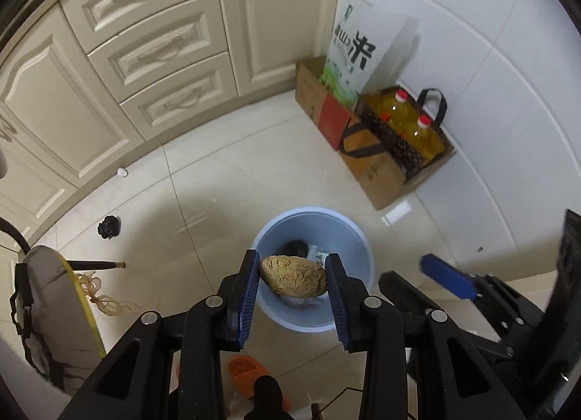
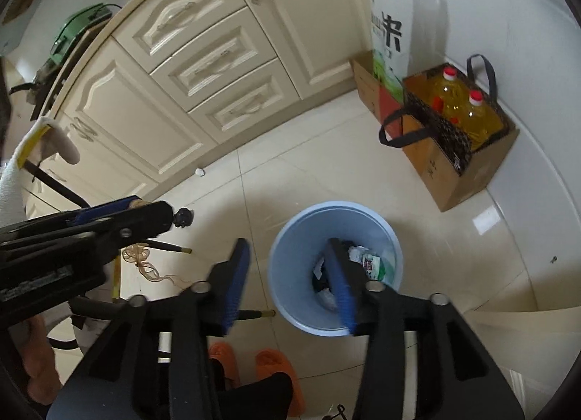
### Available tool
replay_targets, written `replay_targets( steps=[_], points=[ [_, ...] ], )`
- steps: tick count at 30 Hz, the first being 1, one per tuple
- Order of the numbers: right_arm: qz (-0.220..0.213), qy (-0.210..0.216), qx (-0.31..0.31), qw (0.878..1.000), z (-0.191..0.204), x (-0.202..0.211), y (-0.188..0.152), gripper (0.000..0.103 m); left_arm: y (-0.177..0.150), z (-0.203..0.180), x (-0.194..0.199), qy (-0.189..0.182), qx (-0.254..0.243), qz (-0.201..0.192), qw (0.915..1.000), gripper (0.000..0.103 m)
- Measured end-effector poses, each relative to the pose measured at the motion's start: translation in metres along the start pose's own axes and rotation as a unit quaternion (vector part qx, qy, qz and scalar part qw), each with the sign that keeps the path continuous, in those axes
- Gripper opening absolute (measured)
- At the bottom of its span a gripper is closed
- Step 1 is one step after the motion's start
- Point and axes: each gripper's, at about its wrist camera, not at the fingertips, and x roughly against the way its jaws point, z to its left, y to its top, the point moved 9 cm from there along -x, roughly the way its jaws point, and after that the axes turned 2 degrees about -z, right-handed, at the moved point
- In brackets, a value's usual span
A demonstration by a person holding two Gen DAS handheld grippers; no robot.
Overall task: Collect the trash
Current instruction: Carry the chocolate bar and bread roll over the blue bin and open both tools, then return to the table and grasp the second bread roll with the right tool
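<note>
A rough, tan, egg-shaped lump sits low in the left frame's centre, pinched by the left hand-held gripper above a round pale-blue plastic bin holding crumpled wrappers. The right hand-held gripper is spread, empty, over the glossy tiled floor.

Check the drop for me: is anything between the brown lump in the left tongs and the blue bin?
Nothing visible. The left tongs hold the brown lump right above the open blue bin; only trash already lies inside. The right tongs stand open, empty, off to the side.
</note>
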Motion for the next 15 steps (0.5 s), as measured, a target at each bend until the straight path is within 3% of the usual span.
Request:
replay_targets(
  steps=[7,9,11,15],
  points=[
    [-0.005,-0.009,-0.005,1.0,-0.009,0.008,-0.002,0.055,0.01,-0.019,-0.03,-0.006,-0.018,0.004,0.9998,0.036],
    [-0.008,-0.01,-0.007,1.0,-0.011,0.011,-0.002,0.055,0.01,-0.018,-0.032,0.004,-0.019,0.001,0.9998,0.059],
    [-0.01,-0.01,-0.009,1.0,-0.01,0.014,-0.002,0.056,0.009,-0.016,-0.026,0.01,-0.018,-0.008,0.9997,0.073],
    [-0.02,-0.014,-0.004,1.0,-0.003,0.026,0.001,0.06,0.002,-0.012,-0.003,0.024,-0.011,-0.024,0.9994,0.077]
  ],
)
